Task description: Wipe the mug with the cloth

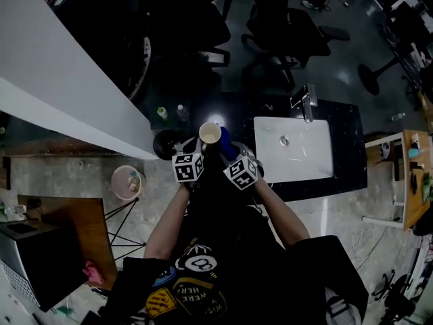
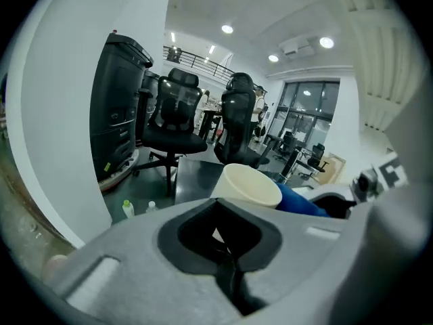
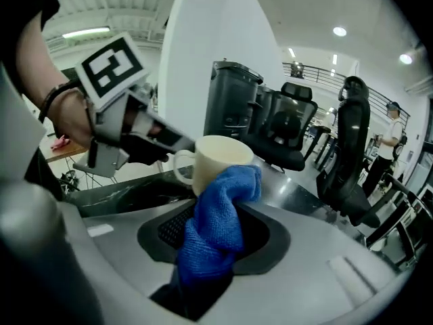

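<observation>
Black counter (image 1: 348, 134), white sink (image 1: 304, 160), chairs (image 2: 177, 114) behind; left fingers (image 2: 284, 249) grasp mug (image 3: 220, 158), right fingers (image 3: 318, 249) clench cloth (image 3: 215, 229)

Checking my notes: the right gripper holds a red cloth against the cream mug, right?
The cloth is blue, not red; the right gripper view shows it. The right gripper does hold it against the cream mug.

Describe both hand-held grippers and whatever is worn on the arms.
The left hand-held gripper and right hand-held gripper each have a broad light-grey moulded body with a black recess around the jaws. Each carries a white cube printed with black square markers. The person wears a black short-sleeved T-shirt with printed patches and a dark wristband on the left wrist.
</observation>
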Available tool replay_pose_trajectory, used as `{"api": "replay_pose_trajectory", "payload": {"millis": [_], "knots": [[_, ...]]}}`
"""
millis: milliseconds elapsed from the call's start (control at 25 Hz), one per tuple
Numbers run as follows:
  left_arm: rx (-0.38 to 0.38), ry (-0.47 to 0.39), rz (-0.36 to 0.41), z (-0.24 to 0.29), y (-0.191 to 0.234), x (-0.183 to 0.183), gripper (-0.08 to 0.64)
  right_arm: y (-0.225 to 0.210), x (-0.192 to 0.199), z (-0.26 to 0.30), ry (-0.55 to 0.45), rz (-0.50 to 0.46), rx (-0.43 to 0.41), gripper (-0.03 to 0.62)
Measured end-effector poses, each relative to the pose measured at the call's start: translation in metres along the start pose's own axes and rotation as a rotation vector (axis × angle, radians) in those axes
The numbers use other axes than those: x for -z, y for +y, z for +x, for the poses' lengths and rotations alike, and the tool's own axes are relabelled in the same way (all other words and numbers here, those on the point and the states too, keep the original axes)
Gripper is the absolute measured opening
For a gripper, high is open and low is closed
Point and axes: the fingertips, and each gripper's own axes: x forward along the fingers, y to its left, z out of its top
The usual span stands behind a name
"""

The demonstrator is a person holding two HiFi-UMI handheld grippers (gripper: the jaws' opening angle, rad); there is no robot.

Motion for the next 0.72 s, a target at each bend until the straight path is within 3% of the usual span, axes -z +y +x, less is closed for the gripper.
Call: {"api": "replay_pose_trajectory", "payload": {"millis": [200,320,400,480,520,640,720], "knots": [[0.012,0.007,0.005,-0.004,-0.003,0.004,0.003,0.039,0.013,-0.01,-0.009,-0.067,-0.123,0.147],[0.01,0.013,0.013,-0.007,0.001,0.004,0.003,-0.011,0.01,-0.015,-0.031,0.051,0.001,0.147],[-0.008,0.044,0.015,-0.007,0.005,0.01,0.003,-0.062,0.008,-0.015,-0.029,0.161,0.131,0.147],[-0.039,0.087,0.009,-0.008,0.009,0.019,0.003,-0.093,0.008,-0.005,0.002,0.207,0.198,0.147],[-0.044,0.097,0.001,-0.008,0.009,0.022,0.003,-0.096,0.006,0.002,0.024,0.187,0.197,0.147],[-0.028,0.087,-0.011,-0.007,0.007,0.023,0.003,-0.067,0.002,0.018,0.08,0.006,0.117,0.147],[-0.017,0.09,-0.009,-0.004,0.003,0.024,0.003,-0.037,-0.001,0.014,0.054,-0.036,0.06,0.147]]}}
